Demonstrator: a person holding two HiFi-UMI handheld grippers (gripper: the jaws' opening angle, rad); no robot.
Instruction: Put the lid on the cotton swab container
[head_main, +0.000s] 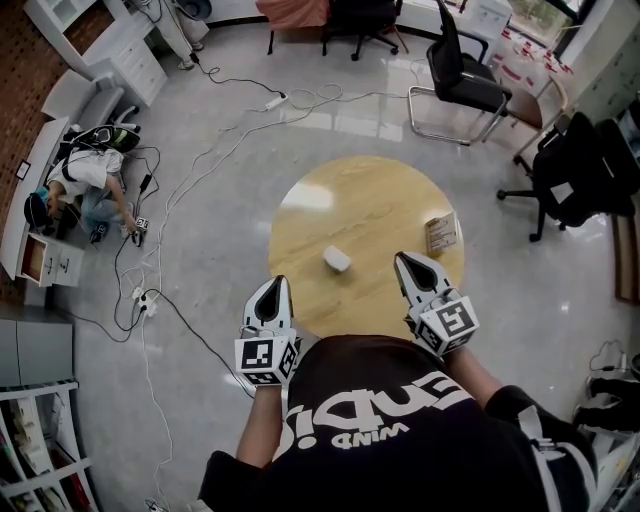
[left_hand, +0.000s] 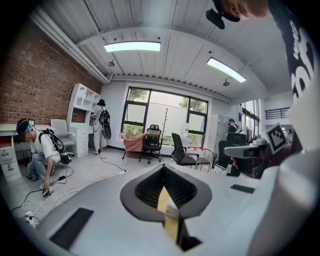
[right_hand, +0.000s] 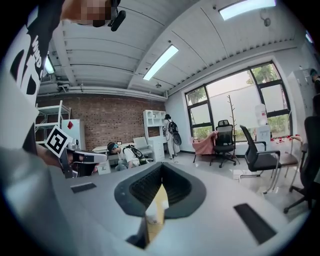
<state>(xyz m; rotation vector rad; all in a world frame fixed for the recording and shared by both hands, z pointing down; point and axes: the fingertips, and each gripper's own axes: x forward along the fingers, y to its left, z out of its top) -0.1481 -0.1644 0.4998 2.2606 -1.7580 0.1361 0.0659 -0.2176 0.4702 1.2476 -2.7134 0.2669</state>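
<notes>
1. Left gripper (head_main: 274, 285): jaws together, empty, at the table's (head_main: 380, 195) near-left edge.
2. Right gripper (head_main: 406, 261): jaws together, empty, over the near-right part.
3. Container (head_main: 337, 260) sits mid-table, farther out, between both grippers.

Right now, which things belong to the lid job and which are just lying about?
Job, likely: white piece, tan box, both on the round table; left gripper and right gripper, shut, empty.
Lying about: office chair, floor cables.

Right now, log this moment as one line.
left gripper: fingers shut, empty | right gripper: fingers shut, empty | white container: on round table, untouched, between both grippers
</notes>
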